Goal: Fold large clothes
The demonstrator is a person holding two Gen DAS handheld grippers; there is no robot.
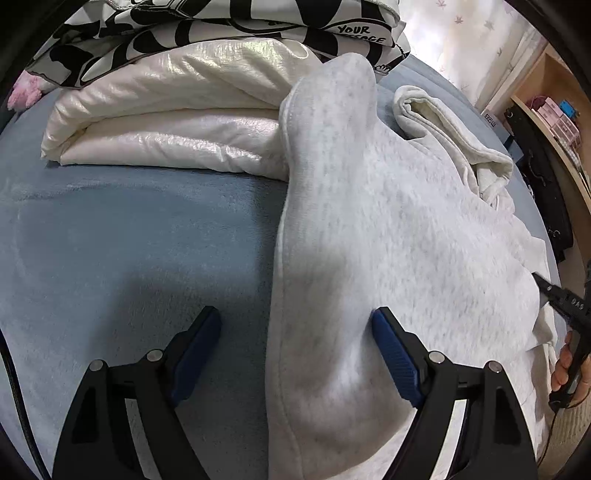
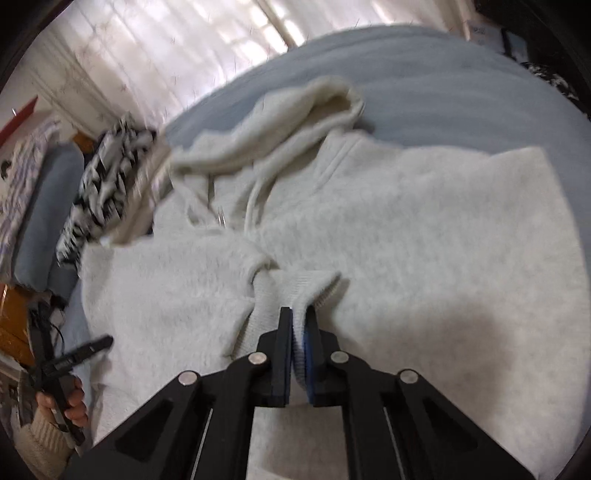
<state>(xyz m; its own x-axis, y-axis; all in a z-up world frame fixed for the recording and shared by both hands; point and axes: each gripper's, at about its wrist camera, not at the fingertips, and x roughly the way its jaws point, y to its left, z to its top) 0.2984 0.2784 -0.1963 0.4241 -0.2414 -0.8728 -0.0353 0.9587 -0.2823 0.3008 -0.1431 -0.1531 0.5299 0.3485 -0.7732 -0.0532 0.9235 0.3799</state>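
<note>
A light grey hoodie (image 1: 388, 236) lies spread on a blue bed (image 1: 129, 251); its hood (image 1: 454, 125) is at the far end. My left gripper (image 1: 295, 325) is open, its blue pads (image 1: 393, 354) straddling the hoodie's folded left edge just above the cloth. In the right wrist view the hoodie (image 2: 424, 240) lies flat with its hood (image 2: 314, 103) away from me. My right gripper (image 2: 297, 321) is shut on the ribbed sleeve cuff (image 2: 291, 291), held over the hoodie's body. The right gripper also shows in the left wrist view (image 1: 569, 306).
A folded cream quilt (image 1: 166, 125) and a black-and-white patterned garment (image 1: 221, 29) lie at the bed's far side, next to the hoodie. A wooden shelf (image 1: 554, 122) stands at the right. In the right wrist view, a curtain (image 2: 166, 55) hangs behind the bed.
</note>
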